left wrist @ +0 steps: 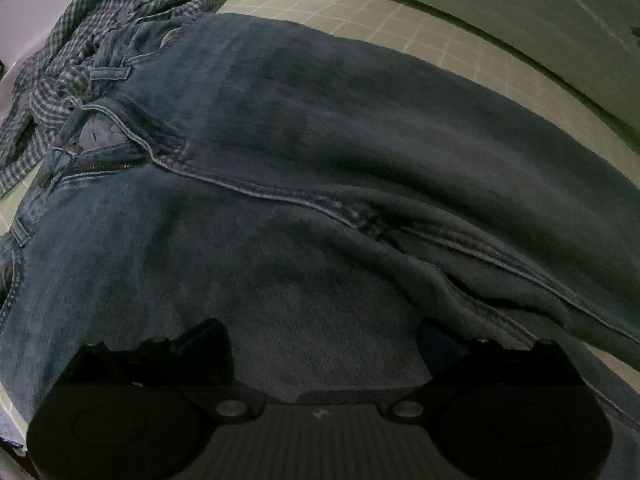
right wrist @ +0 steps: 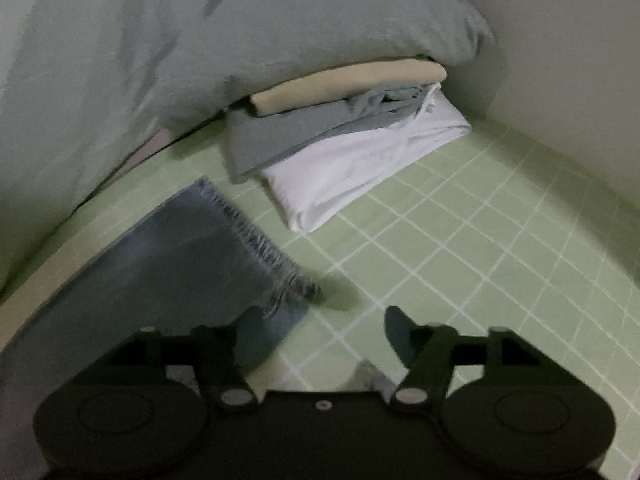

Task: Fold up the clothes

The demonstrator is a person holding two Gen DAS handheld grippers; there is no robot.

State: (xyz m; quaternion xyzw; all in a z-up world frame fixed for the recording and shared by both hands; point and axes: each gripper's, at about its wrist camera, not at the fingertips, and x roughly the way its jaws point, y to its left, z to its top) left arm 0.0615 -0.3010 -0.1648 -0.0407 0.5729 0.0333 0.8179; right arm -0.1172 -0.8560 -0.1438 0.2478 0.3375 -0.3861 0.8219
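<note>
Blue jeans lie spread on the green checked sheet, waistband and open zip at the left, legs running right. My left gripper hovers close over the seat of the jeans with its fingers wide apart and nothing between them. In the right wrist view the frayed hem of a jeans leg lies on the sheet. My right gripper is open just above the hem corner, its left finger over the denim, its right finger over bare sheet.
A crumpled blue-white checked shirt lies beyond the waistband at the far left. A stack of folded clothes, beige, grey and white, sits ahead of the right gripper under a pale green pillow. A wall borders the bed.
</note>
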